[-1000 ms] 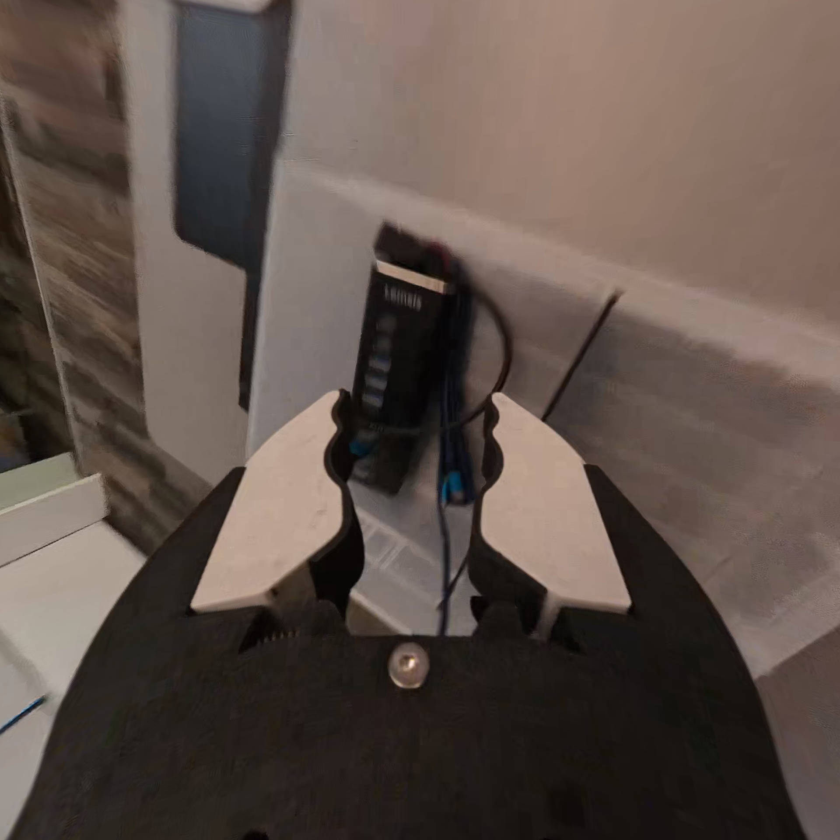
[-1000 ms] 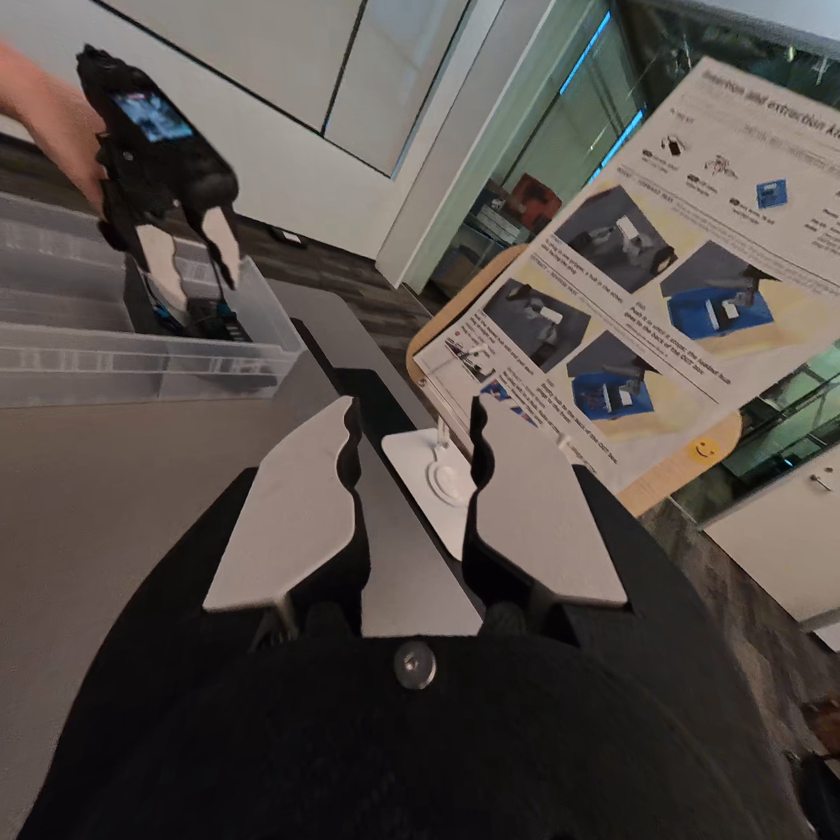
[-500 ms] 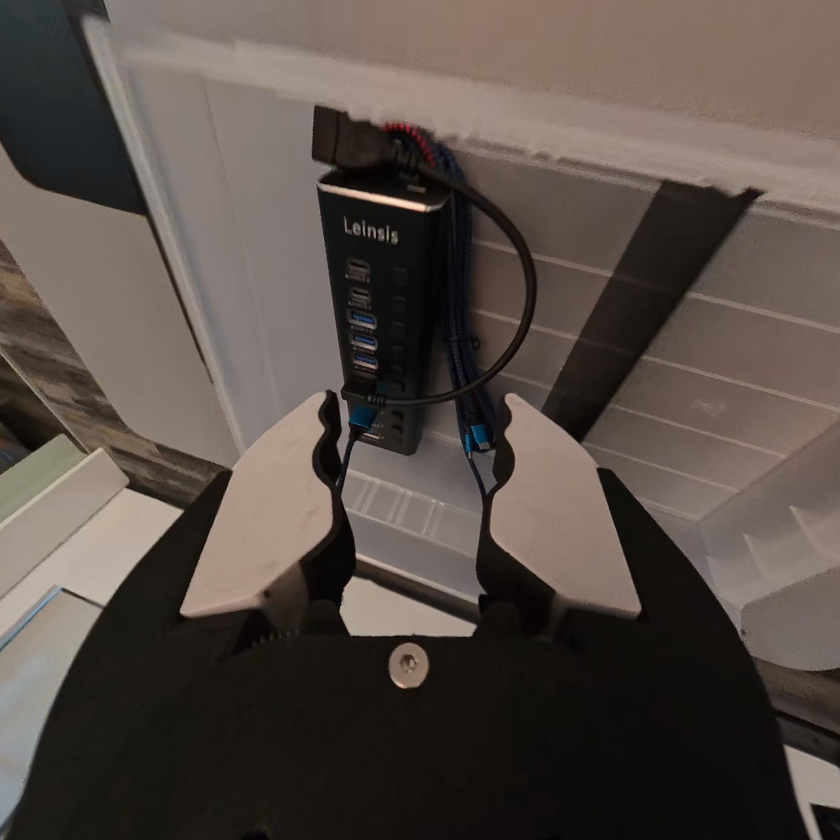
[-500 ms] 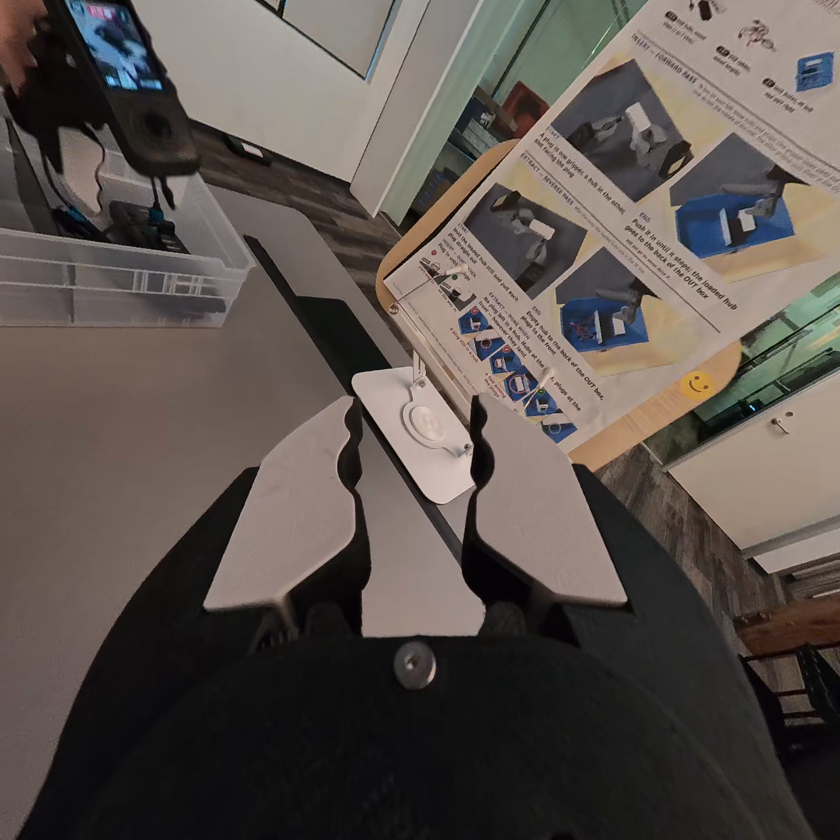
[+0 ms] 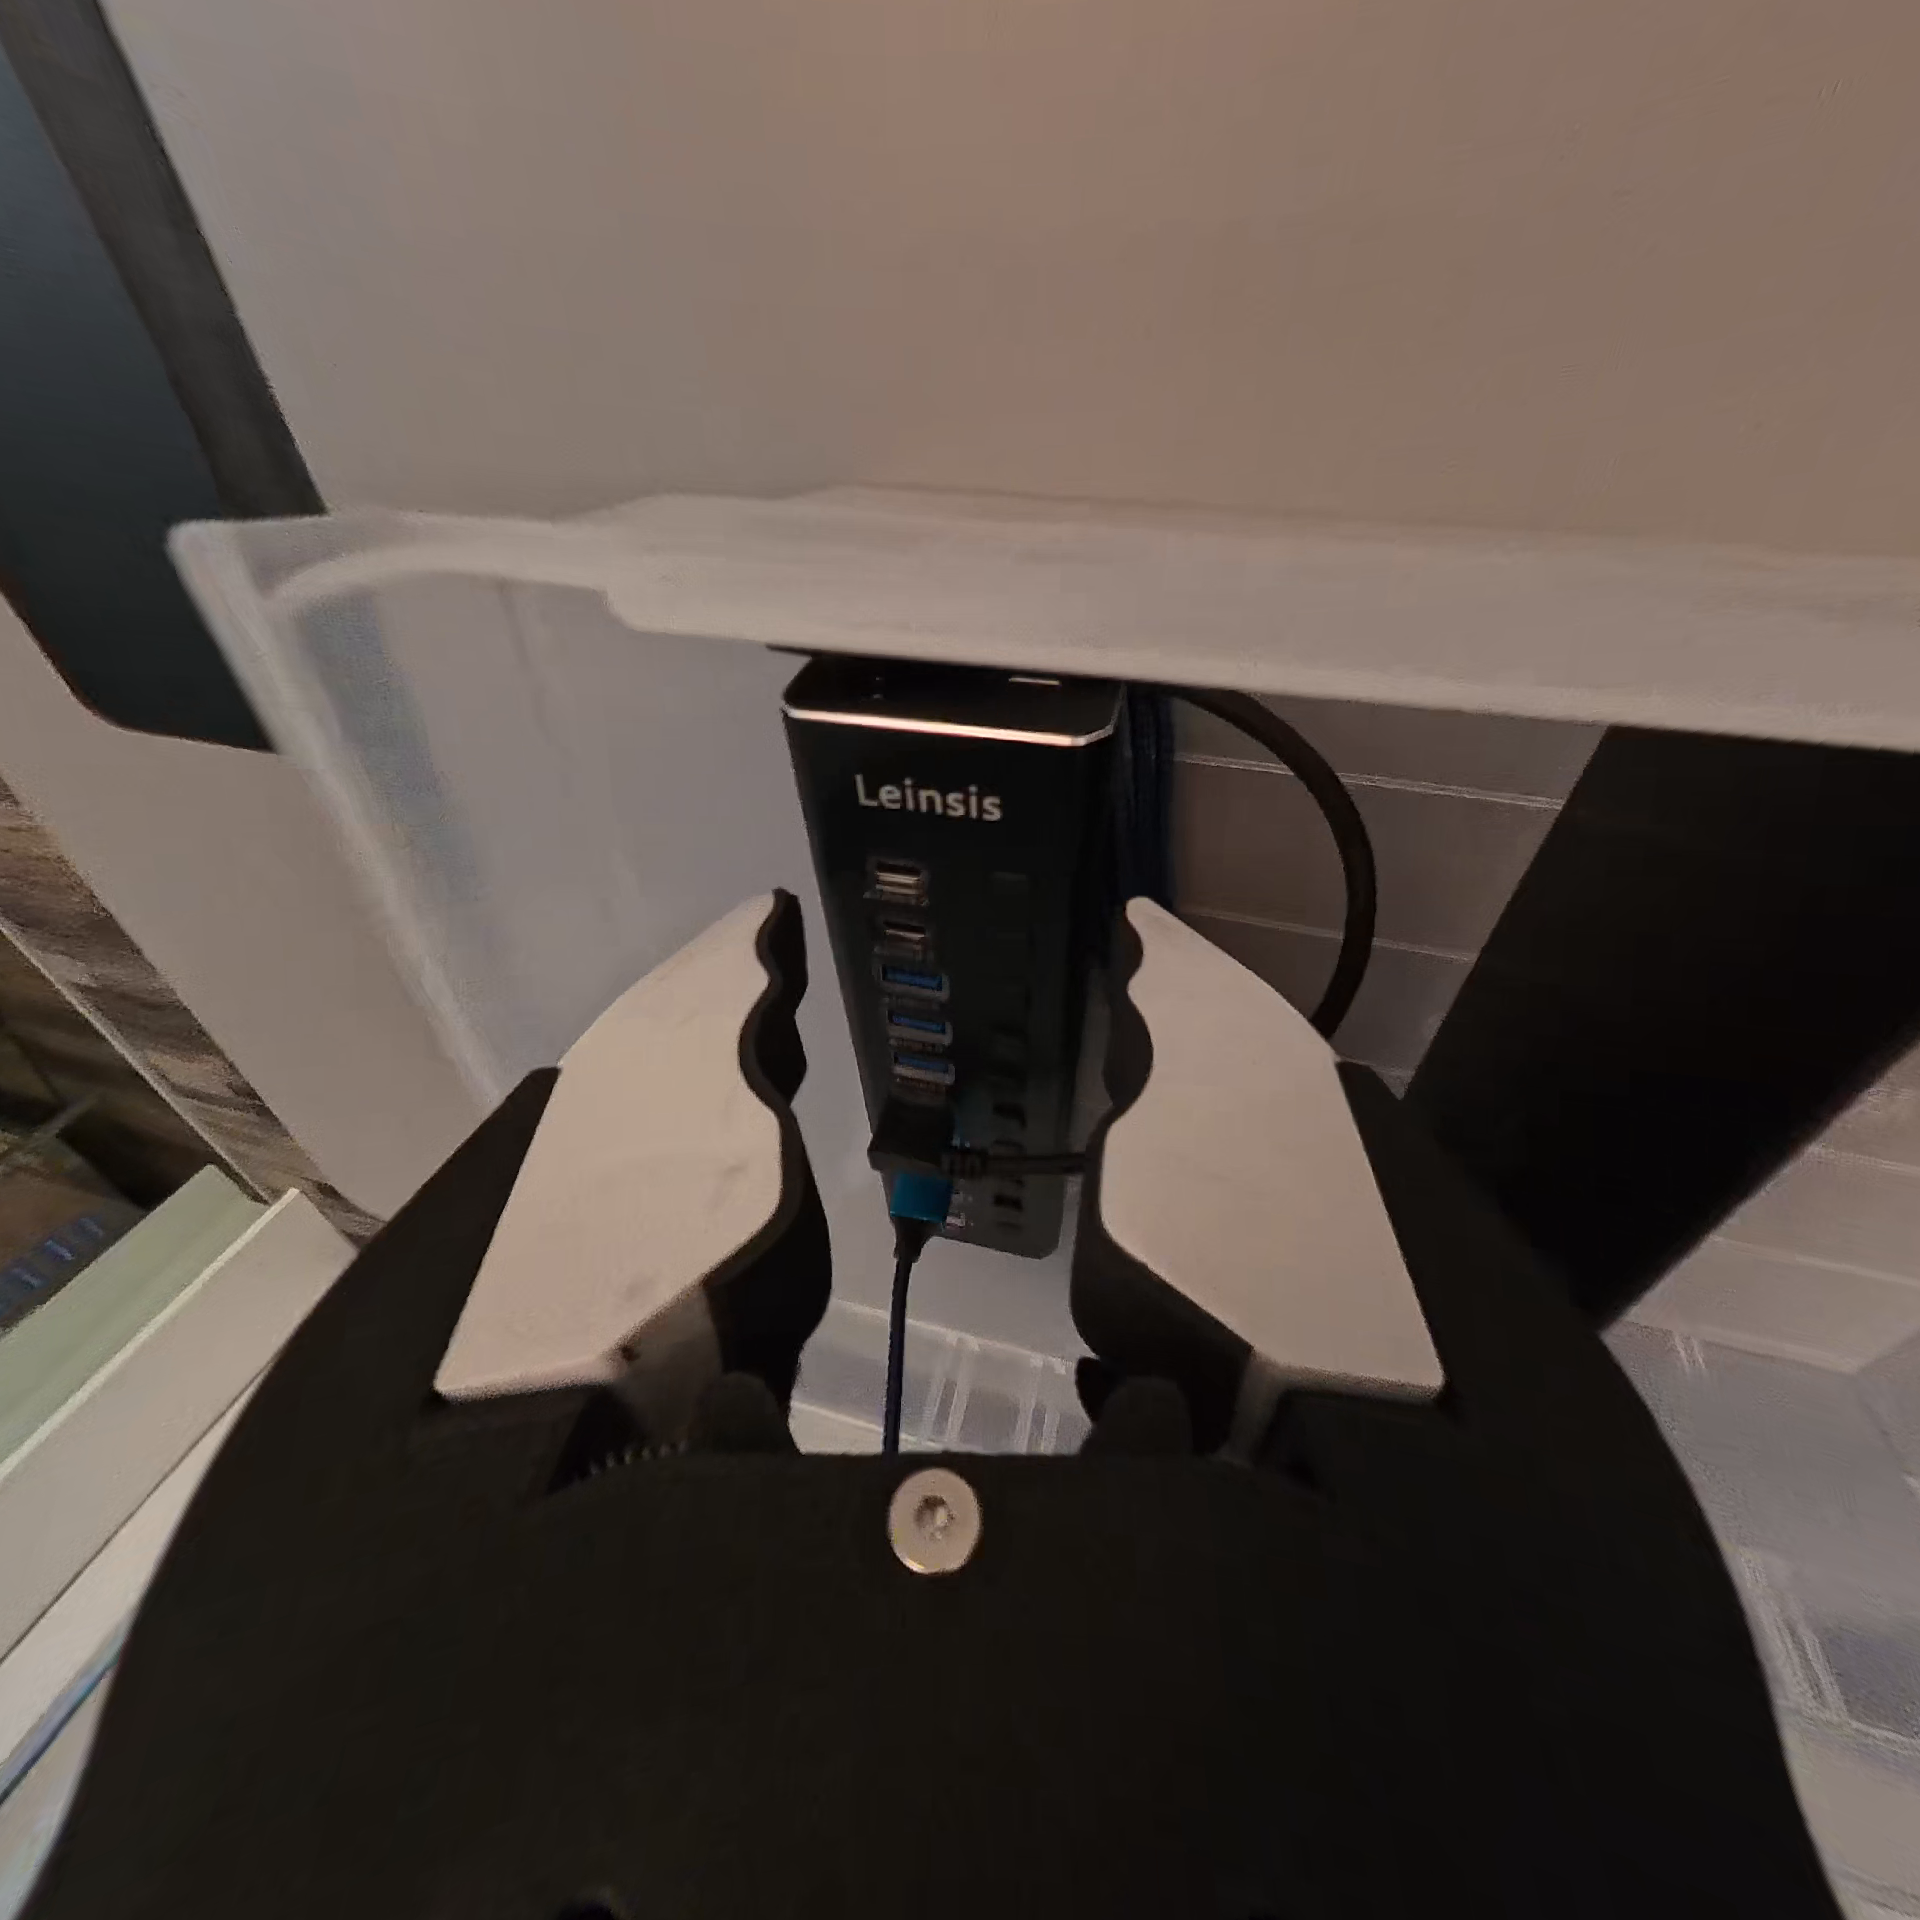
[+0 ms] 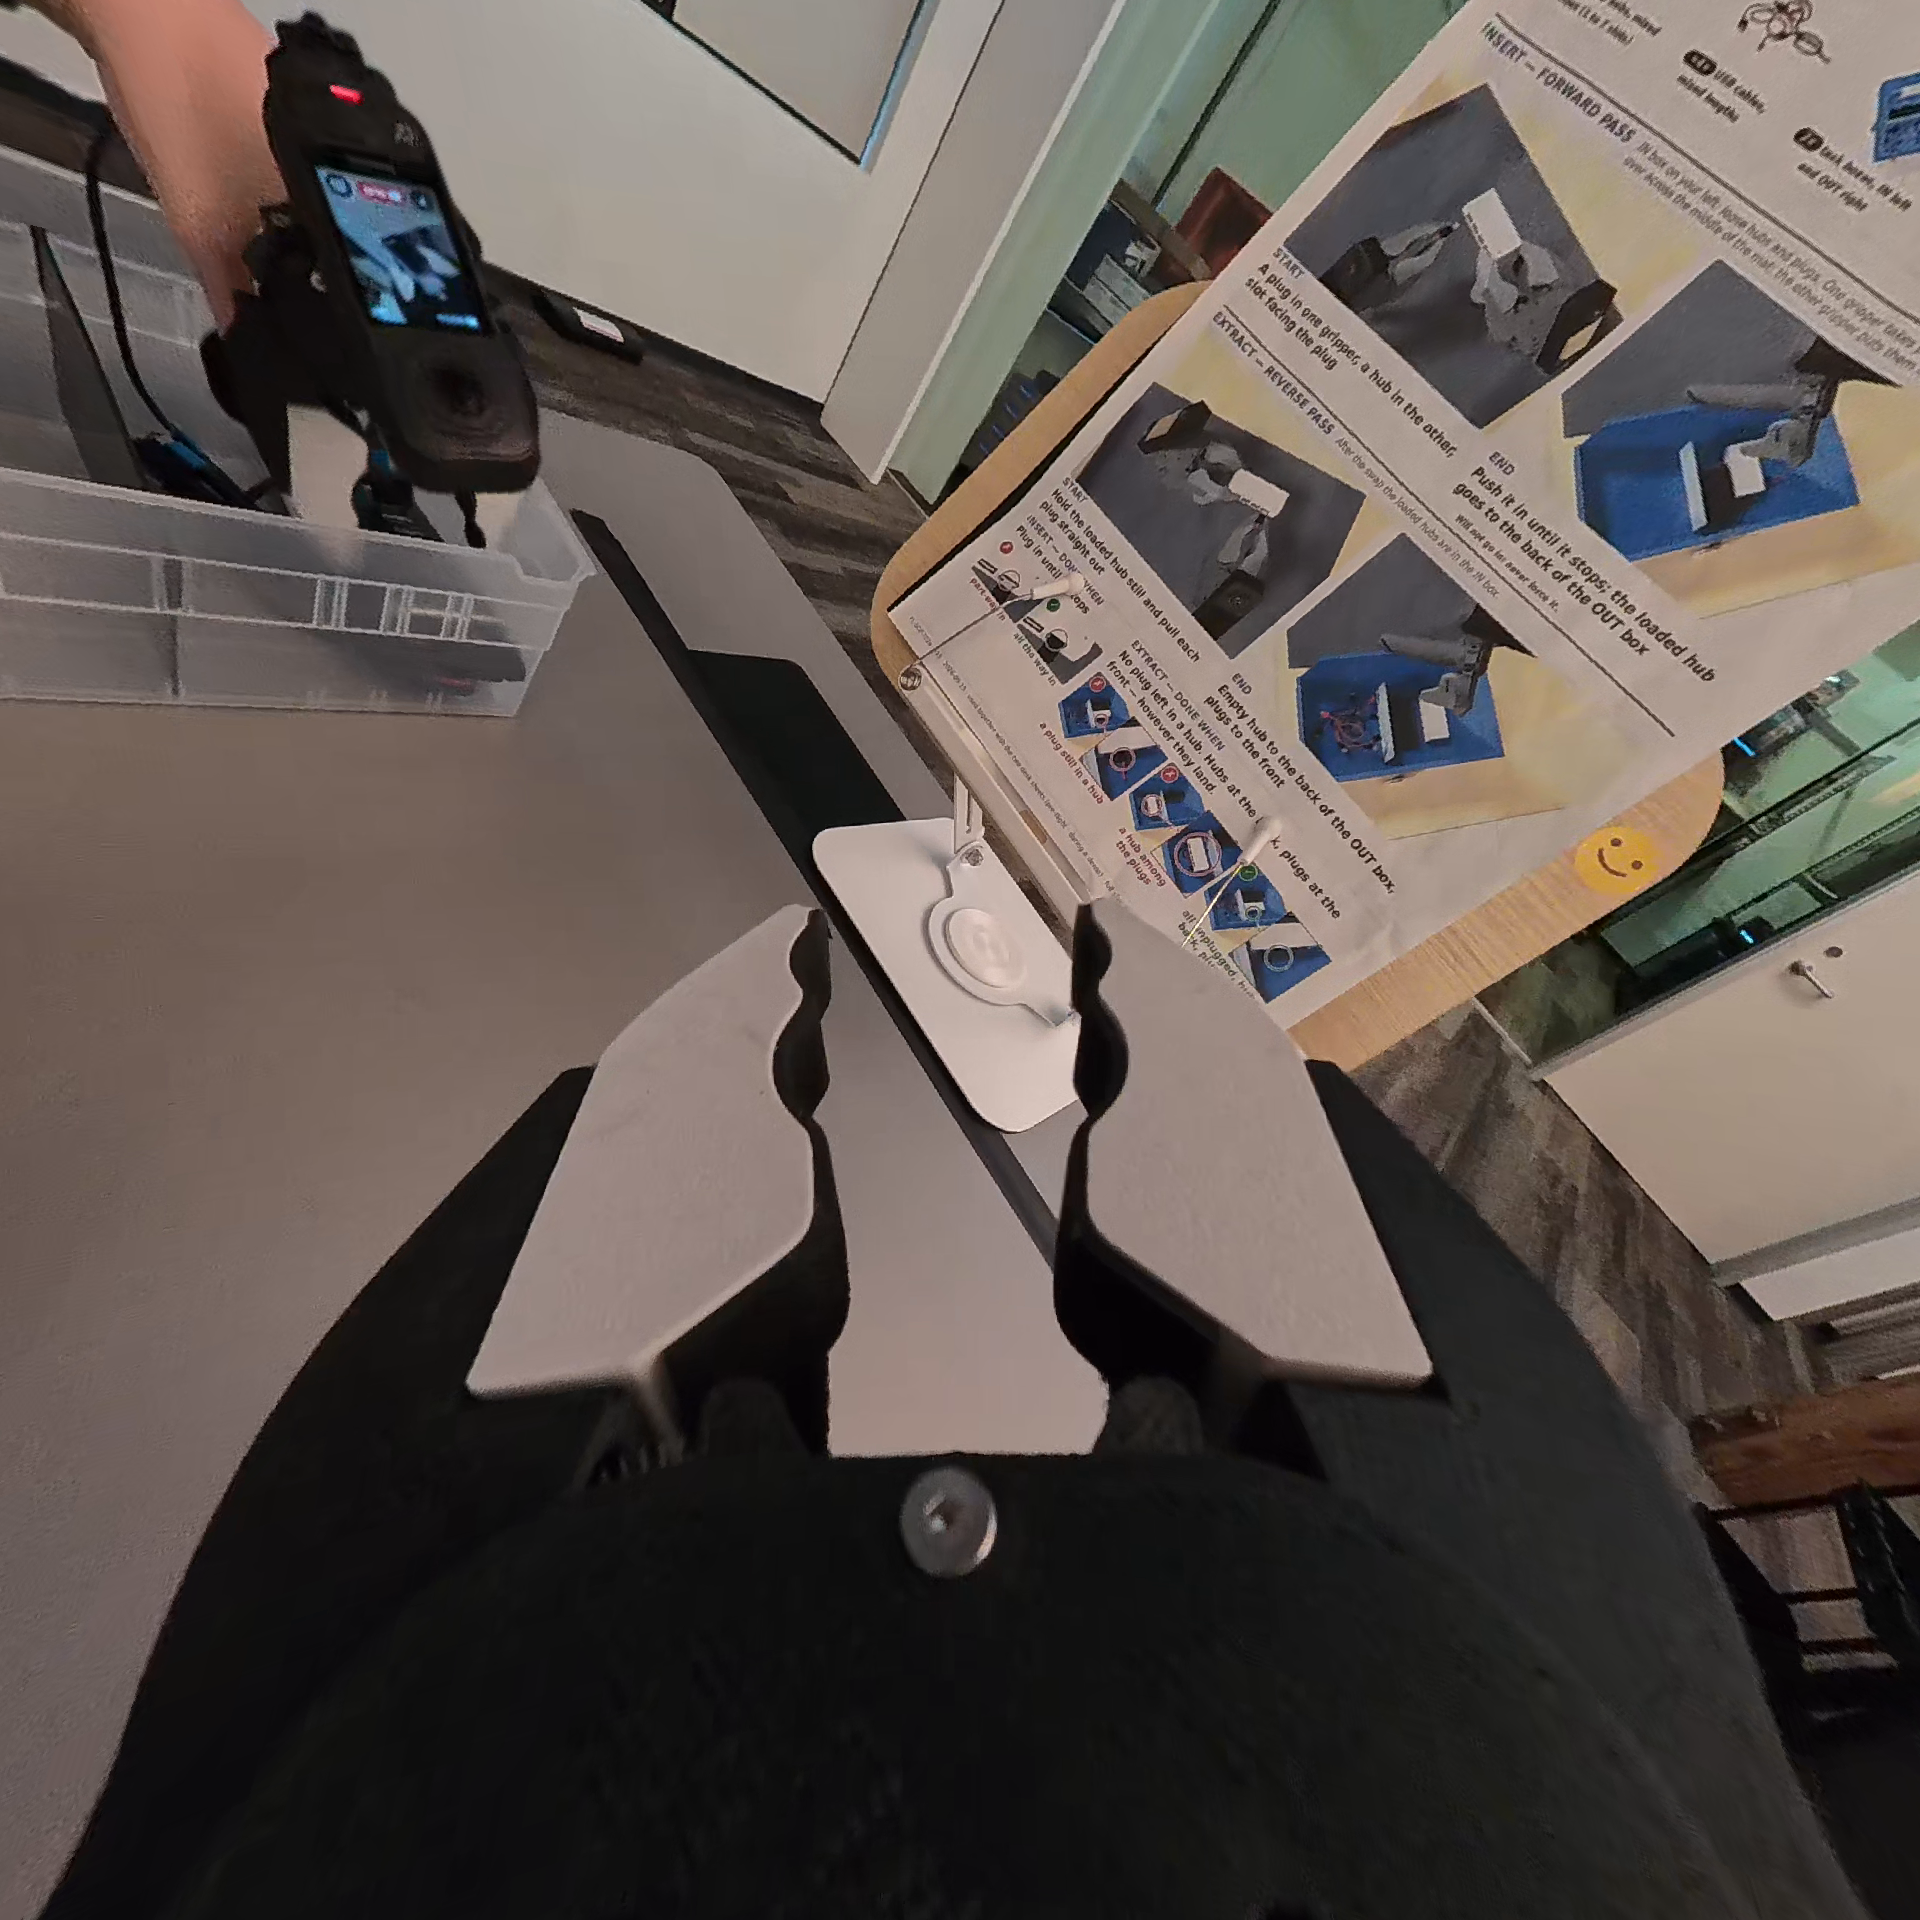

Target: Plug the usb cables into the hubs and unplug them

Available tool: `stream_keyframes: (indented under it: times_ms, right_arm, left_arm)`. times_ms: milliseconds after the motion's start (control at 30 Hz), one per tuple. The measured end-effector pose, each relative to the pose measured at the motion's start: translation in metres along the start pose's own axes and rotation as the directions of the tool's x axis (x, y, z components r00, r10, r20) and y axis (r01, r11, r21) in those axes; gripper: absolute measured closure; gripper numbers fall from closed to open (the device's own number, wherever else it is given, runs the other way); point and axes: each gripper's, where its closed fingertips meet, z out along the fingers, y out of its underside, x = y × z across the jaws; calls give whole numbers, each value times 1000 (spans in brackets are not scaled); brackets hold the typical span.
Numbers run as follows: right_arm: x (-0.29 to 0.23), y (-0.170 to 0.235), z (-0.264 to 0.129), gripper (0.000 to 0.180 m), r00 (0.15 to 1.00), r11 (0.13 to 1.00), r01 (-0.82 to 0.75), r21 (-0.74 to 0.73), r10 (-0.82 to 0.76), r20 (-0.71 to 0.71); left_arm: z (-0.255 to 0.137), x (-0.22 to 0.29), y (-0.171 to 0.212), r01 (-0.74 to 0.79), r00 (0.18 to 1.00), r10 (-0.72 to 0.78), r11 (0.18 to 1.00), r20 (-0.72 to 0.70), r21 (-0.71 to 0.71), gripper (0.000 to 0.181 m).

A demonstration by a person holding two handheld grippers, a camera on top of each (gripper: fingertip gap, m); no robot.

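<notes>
Left claw (image 5: pixel 951 997): matte black body, 2 flat pale grey fingers (image 5: pixel 665 1122) with wavy black inner edges, 1 silver hex screw (image 5: pixel 933 1540) centred below them. Right claw (image 6: pixel 948 1013): same build, 2 pale fingers (image 6: pixel 686 1164), black scalloped pads, 1 silver screw (image 6: pixel 948 1525), fuzzy black housing. In the right wrist view, the left unit carries a black camera (image 6: pixel 400 301) with a lit screen and red light.
</notes>
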Motion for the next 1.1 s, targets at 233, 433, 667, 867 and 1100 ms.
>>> stream_keyframes:
  times_ms: [233, 433, 667, 867, 1100]
  right_arm:
    - [-7, 6, 6, 135, 999, 999, 25, -29, -24, 29]
    - [-16, 4, 10, 136, 997, 999, 40, -28, -38, 61]
    - [-22, 1, 10, 138, 996, 998, 62, -28, -60, 70]
    - [-24, 6, 12, 138, 994, 996, 79, -49, -75, 81]
    - [-29, 10, 17, 138, 992, 996, 74, -54, -68, 110]
  left_arm:
    - [10, 0, 2, 11, 1000, -12, 999, 19, 40, 123]
    - [17, -2, 2, 34, 995, -42, 995, 87, 92, 116]
    - [18, -5, 2, 48, 991, -61, 993, 122, 110, 118]
    - [17, -8, 3, 64, 988, -74, 995, 135, 75, 126]
    - [13, -4, 3, 88, 984, -103, 991, 146, 101, 126]
